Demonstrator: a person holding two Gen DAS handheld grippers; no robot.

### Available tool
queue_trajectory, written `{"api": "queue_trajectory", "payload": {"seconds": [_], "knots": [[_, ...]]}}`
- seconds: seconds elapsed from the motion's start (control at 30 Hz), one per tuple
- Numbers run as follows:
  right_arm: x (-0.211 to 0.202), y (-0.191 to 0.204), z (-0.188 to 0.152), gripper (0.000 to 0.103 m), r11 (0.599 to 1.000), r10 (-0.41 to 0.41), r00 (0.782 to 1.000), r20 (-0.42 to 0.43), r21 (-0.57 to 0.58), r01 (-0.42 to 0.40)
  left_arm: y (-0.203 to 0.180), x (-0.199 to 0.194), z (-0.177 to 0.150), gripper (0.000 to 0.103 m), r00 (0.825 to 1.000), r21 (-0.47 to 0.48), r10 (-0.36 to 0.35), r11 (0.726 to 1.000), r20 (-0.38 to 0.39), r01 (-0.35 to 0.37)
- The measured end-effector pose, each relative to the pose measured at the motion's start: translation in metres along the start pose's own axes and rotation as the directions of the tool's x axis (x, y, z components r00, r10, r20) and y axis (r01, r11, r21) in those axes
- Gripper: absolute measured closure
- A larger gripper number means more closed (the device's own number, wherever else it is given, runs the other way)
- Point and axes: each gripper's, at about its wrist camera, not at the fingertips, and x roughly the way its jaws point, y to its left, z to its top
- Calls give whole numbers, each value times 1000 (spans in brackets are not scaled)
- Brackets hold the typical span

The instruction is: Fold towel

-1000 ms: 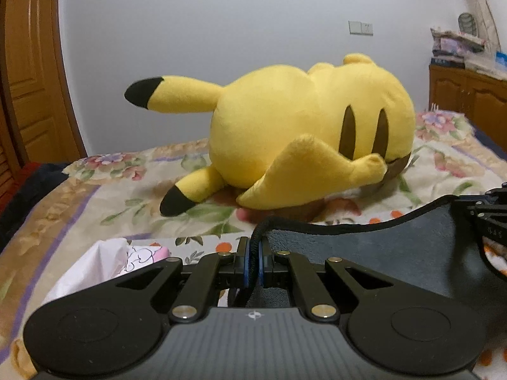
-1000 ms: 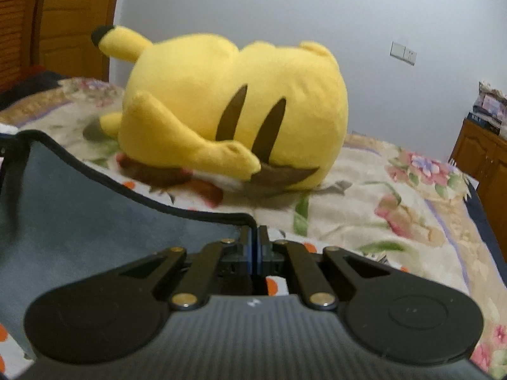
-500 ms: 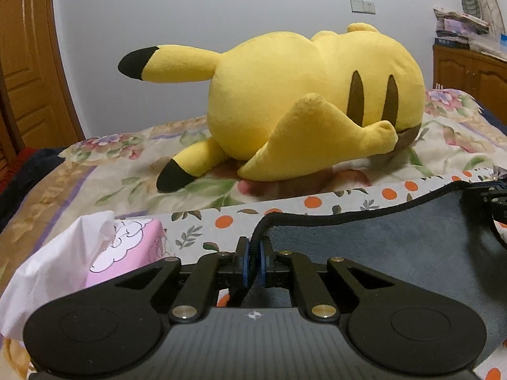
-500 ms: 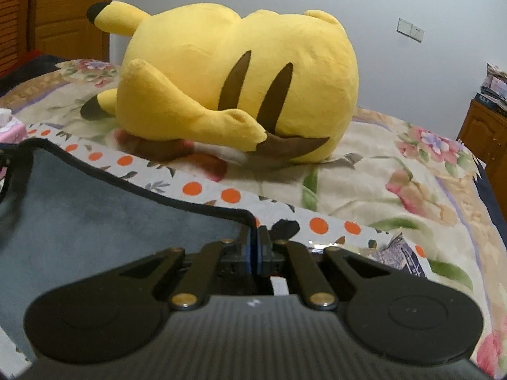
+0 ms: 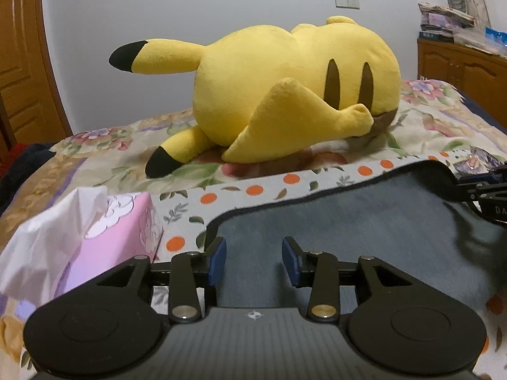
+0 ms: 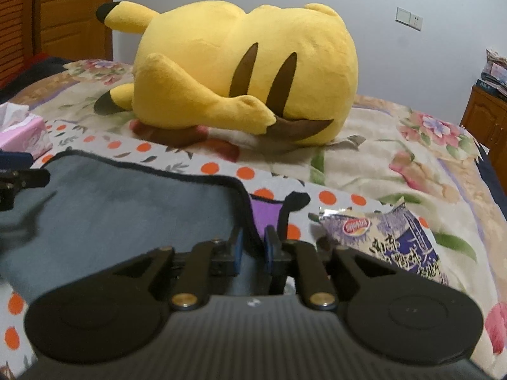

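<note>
A dark grey towel (image 5: pixel 364 221) with a black hem lies flat on the orange-dotted cloth on the bed; it also shows in the right wrist view (image 6: pixel 126 215). My left gripper (image 5: pixel 253 258) is open over the towel's far left corner, its blue pads apart and holding nothing. My right gripper (image 6: pixel 253 250) is open a little at the towel's far right corner, with the hem lying between the pads. The tip of the right gripper (image 5: pixel 484 186) shows at the right edge of the left wrist view.
A big yellow plush toy (image 5: pixel 285 95) lies on the floral bedspread behind the towel. A pink tissue box (image 5: pixel 95 237) stands left of the towel. A purple snack bag (image 6: pixel 396 237) lies to its right. A wooden cabinet (image 5: pixel 459 63) stands at far right.
Both grippers lowered the towel's far edge onto the bed and opened, letting go of the corners. The left opened wide, the right only slightly.
</note>
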Motion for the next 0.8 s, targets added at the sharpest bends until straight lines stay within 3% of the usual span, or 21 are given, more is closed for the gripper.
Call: {"api": "queue_trajectory", "payload": {"seconds": [0.03, 0.07, 0.53, 0.8], "knots": [[-2, 0, -2, 62, 1000, 2, 1000, -1, 4, -2, 0, -1, -2, 59, 1000, -2, -3, 1000, -3, 3], [-5, 0, -4, 58, 1000, 3, 1000, 4, 10, -3, 0, -3, -5, 57, 1000, -7, -6, 1000, -7, 6], [-42, -4, -30, 51, 995, 15, 1000, -10, 100, -14, -6, -41, -25, 46, 999, 1, -35, 999, -39, 35], [-80, -6, -33, 46, 993, 13, 1000, 6, 113, -14, -19, -78, -30, 30, 998, 35, -56, 998, -41, 58]]}}
